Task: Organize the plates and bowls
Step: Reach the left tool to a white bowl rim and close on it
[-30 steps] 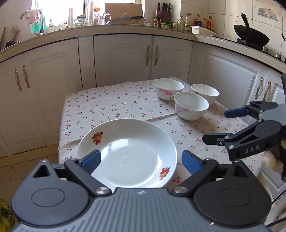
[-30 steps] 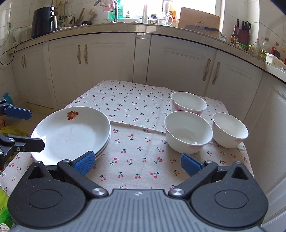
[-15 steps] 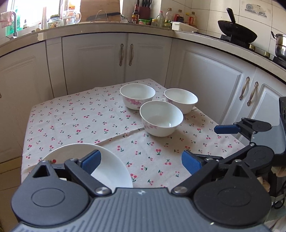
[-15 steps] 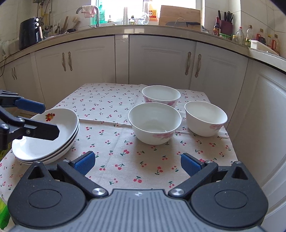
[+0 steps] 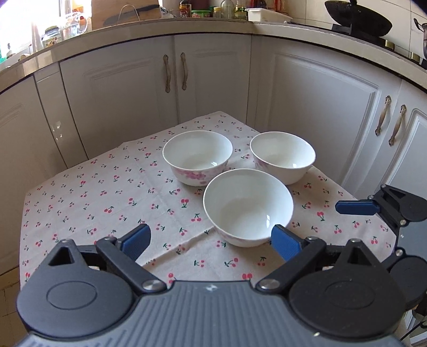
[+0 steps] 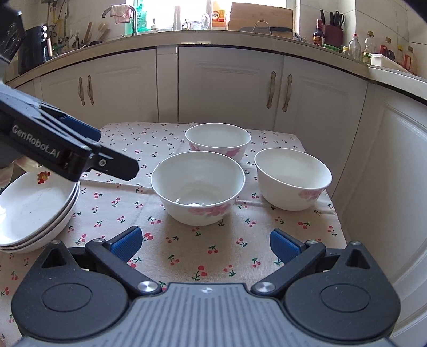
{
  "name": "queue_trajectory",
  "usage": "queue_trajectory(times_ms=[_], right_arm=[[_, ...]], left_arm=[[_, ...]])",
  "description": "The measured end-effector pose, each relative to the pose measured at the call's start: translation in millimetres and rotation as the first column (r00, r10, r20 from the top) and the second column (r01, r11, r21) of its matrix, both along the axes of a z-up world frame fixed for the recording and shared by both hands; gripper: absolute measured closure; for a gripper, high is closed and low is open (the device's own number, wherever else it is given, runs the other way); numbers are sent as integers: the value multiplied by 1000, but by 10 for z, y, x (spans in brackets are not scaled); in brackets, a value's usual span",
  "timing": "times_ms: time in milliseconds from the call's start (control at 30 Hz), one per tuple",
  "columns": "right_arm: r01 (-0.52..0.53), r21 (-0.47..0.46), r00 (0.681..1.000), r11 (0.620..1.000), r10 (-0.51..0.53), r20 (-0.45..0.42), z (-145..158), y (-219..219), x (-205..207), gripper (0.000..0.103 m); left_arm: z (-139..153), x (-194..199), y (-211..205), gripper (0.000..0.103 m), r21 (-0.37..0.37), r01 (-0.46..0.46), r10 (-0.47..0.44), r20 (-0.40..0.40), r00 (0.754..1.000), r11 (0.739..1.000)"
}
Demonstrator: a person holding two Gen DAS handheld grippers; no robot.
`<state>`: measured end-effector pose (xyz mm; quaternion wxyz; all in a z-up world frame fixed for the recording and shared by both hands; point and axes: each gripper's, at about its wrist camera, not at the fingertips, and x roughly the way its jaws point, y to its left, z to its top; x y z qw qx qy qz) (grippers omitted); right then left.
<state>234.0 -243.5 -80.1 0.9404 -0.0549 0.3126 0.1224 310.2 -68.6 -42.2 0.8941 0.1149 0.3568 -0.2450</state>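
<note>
Three white bowls with pink flowers stand on the cherry-print tablecloth [image 5: 101, 202]: a near bowl [image 5: 248, 206] [image 6: 198, 186], a far left bowl [image 5: 197, 156] [image 6: 218, 140] and a far right bowl [image 5: 283, 156] [image 6: 292, 177]. A stack of white plates [image 6: 32, 211] sits at the table's left in the right wrist view. My left gripper [image 5: 210, 240] is open and empty, just short of the near bowl. My right gripper [image 6: 204, 241] is open and empty, in front of the same bowl.
White kitchen cabinets [image 6: 229, 88] wrap around the small table close behind and to the right. The counter holds bottles, a knife block and a cutting board [image 6: 259, 16]. A wok [image 5: 357, 21] sits on the stove. The table's right edge [image 6: 336, 213] lies near the far right bowl.
My left gripper has swung right, off the plates and toward the bowls. My right gripper has moved closer to the near bowl. Both stay open.
</note>
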Motion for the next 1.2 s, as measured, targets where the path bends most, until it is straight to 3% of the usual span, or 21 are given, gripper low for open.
queue_trajectory(times_ms=[367, 467, 733, 1200], right_arm=[[-38, -40, 999, 998, 39, 23, -125, 94, 246, 0], [-53, -61, 998, 997, 55, 37, -149, 144, 294, 1], [-61, -56, 998, 997, 62, 21, -204, 143, 413, 11], [-82, -55, 996, 995, 84, 33, -199, 180, 446, 20]], left_arm=[[-259, 452, -320, 8, 23, 54, -53, -52, 997, 998], [-313, 541, -367, 12, 19, 66, -64, -64, 996, 998], [-390, 693, -435, 36, -2, 92, -92, -114, 989, 996], [-460, 759, -472, 40, -4, 141, -140, -139, 980, 990]])
